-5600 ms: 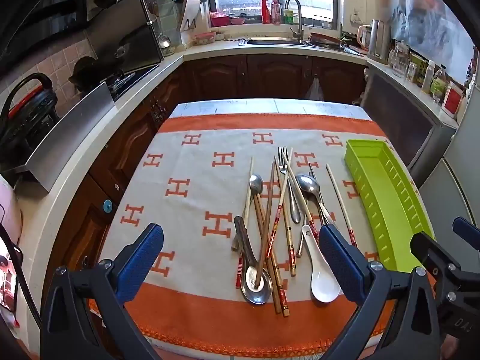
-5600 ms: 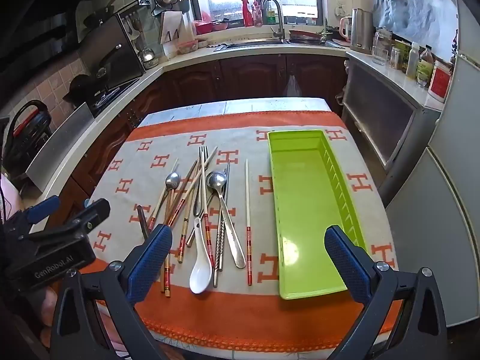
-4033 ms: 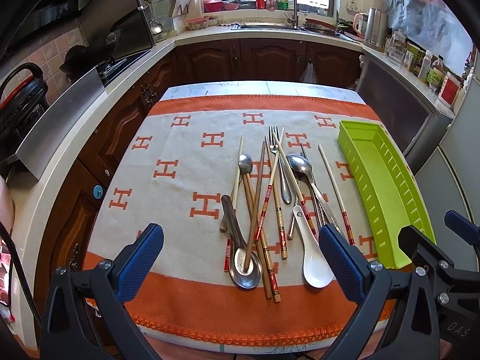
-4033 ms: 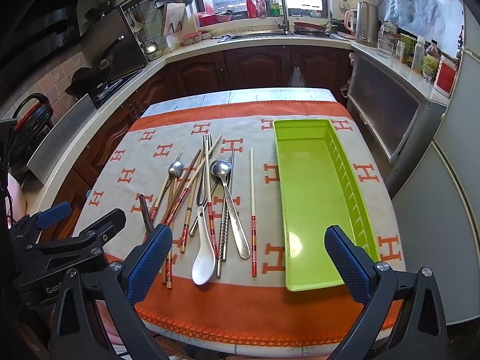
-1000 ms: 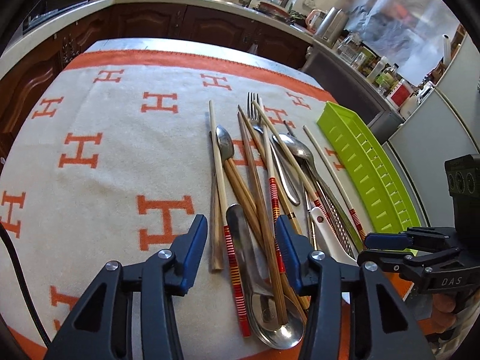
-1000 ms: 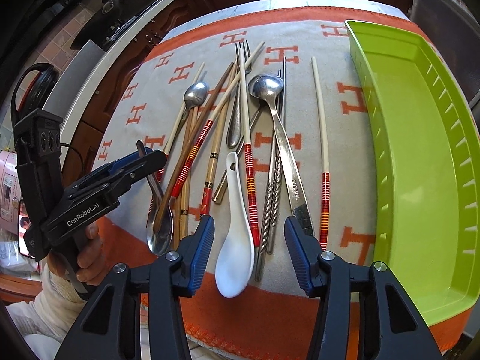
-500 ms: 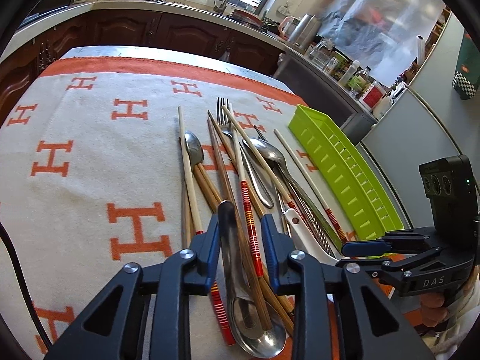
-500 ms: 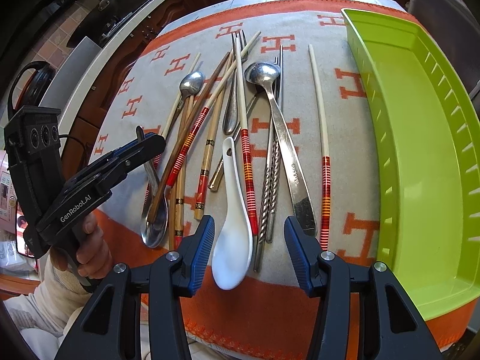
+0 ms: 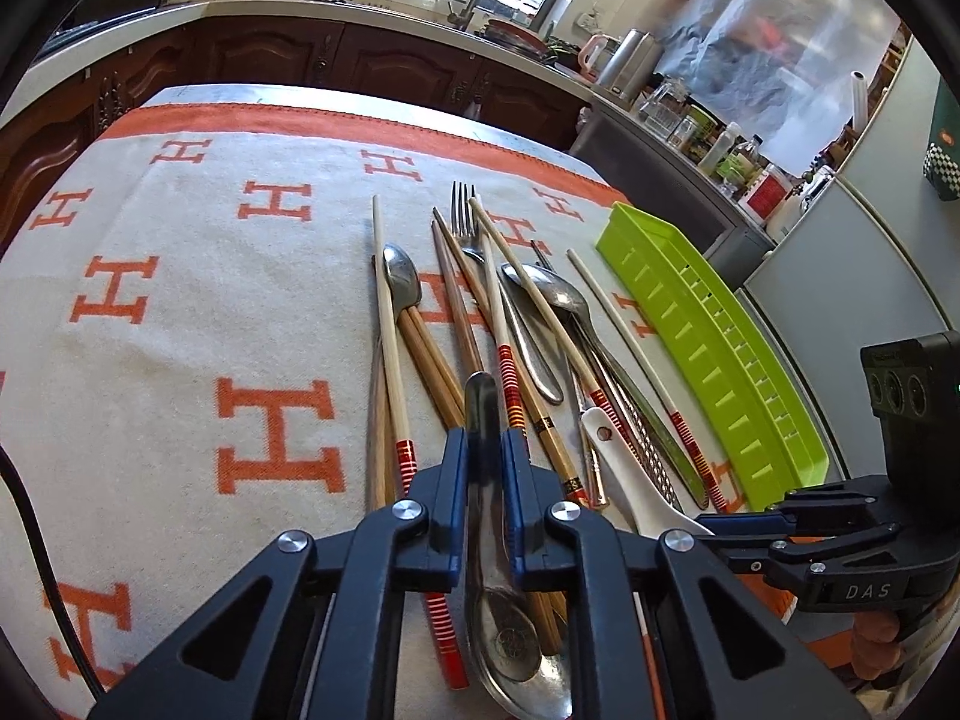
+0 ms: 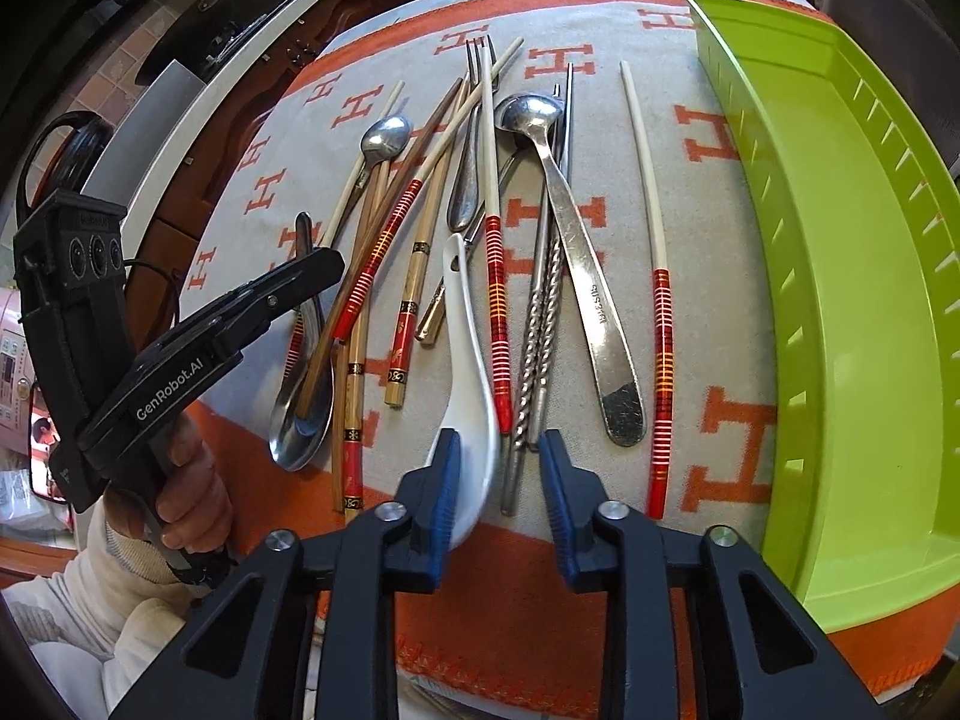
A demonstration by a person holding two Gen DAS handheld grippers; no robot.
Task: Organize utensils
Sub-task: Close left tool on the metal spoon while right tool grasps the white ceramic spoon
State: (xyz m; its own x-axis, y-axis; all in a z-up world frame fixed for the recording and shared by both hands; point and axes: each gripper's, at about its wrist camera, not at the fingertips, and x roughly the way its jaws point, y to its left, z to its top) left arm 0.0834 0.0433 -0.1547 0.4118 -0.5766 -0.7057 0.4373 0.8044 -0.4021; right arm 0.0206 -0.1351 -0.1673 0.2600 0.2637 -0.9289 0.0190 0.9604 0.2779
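Tabletop (image 9: 180,312) carries a cream cloth with orange H marks and an orange border. Kitchen counters and dark wood cabinets (image 9: 384,60) stand beyond its far edge.

Green tray (image 10: 840,300) lies along the right side of the cloth, long axis running near to far; its floor is bare.

Utensil pile sits left of the tray, mid-cloth: several chopsticks with red-banded ends, wooden chopsticks, a fork (image 9: 465,222), two steel spoons lying bowl-far, a pair of twisted metal chopsticks (image 10: 540,324). One red-banded chopstick (image 10: 657,276) lies apart, nearest the tray.

Left tongs (image 9: 485,450): jaws have just been closing, and the blue pads now press on the handle of a steel spoon (image 9: 507,642) at the left near side of the pile. Its bowl points near, under the tongs, and a wooden chopstick rests in it.

Right tongs (image 10: 497,462): jaws have just been closing and stand partly apart around the near end of the pile. The white soup spoon (image 10: 465,372) has its bowl against the left pad; the right pad is clear of it. The twisted chopsticks' near ends also lie in the gap. No squeeze on either is visible.

A hand (image 10: 192,492) in a pale sleeve holds the left tongs' grip.
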